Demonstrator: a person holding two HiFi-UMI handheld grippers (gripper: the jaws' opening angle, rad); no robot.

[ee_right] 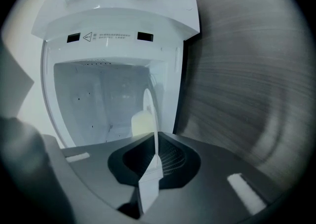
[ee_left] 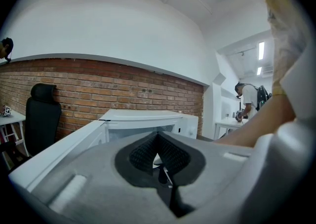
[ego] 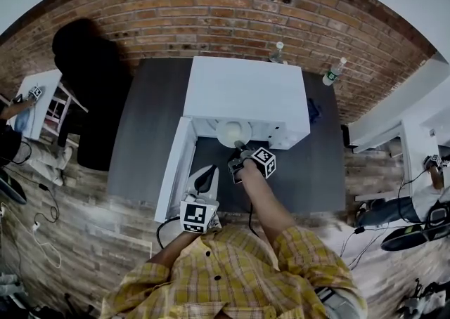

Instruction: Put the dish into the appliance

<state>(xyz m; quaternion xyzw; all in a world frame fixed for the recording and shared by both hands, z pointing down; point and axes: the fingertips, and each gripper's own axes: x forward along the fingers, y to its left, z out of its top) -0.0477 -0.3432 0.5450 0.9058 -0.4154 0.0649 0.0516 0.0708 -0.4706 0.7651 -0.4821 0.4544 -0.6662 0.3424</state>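
A white appliance [ego: 246, 96] stands on a dark grey table [ego: 144, 135], its door [ego: 174, 170] swung open to the left. My right gripper [ego: 241, 149] is shut on the rim of a white dish [ego: 233, 131], which sits at the mouth of the cavity. In the right gripper view the dish [ee_right: 149, 112] stands edge-on between the jaws of the right gripper [ee_right: 155, 156], just in front of the open cavity [ee_right: 98, 99]. My left gripper [ego: 204, 181] hovers by the open door, nearer me, shut and holding nothing. In its own view the left gripper [ee_left: 158, 139] faces the appliance [ee_left: 143, 118].
Two bottles [ego: 278, 51] [ego: 335, 72] stand at the table's back edge, and a small blue thing [ego: 313, 110] lies right of the appliance. A black chair [ego: 91, 79] stands at the left by a brick wall. White desks flank the room, and a person [ee_left: 247, 100] works at one.
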